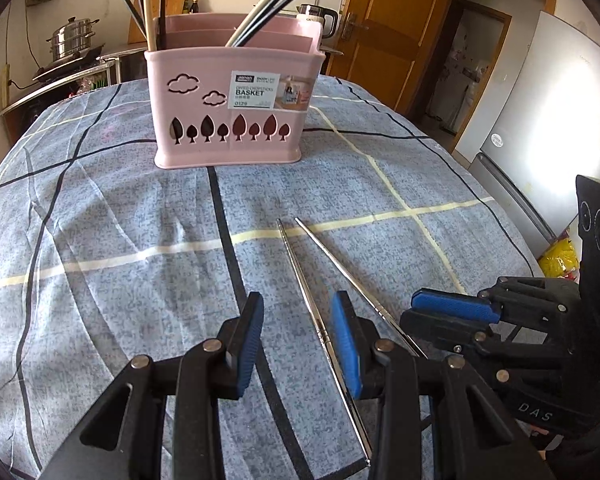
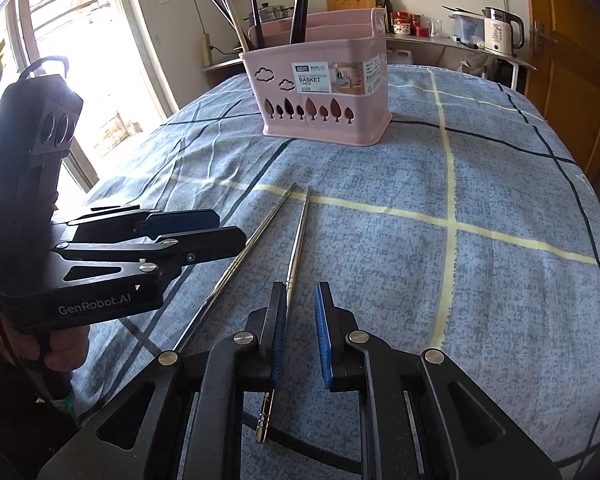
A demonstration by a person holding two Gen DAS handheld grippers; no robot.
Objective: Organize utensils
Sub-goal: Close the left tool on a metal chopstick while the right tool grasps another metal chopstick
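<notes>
Two metal chopsticks lie side by side on the blue checked cloth. In the left wrist view one chopstick [image 1: 320, 320] runs between my left gripper's [image 1: 298, 336] open fingers, close to the right pad [image 1: 346, 350]; the other chopstick [image 1: 356, 282] lies to its right, by the right gripper [image 1: 452, 314]. In the right wrist view my right gripper [image 2: 300, 334] is open around a chopstick [image 2: 296, 248] that lies against its left pad [image 2: 278, 344]; the other chopstick [image 2: 228, 270] lies left, beside the left gripper [image 2: 204, 228]. A pink divided basket [image 1: 228, 100] [image 2: 320, 92] stands behind, holding several chopsticks.
The cloth-covered table [image 1: 100, 216] drops off at its edges. Behind it are a counter with a steel pot [image 1: 70, 40], a kettle [image 2: 502, 32], a wooden door [image 1: 396, 28] and a white fridge [image 1: 540, 112].
</notes>
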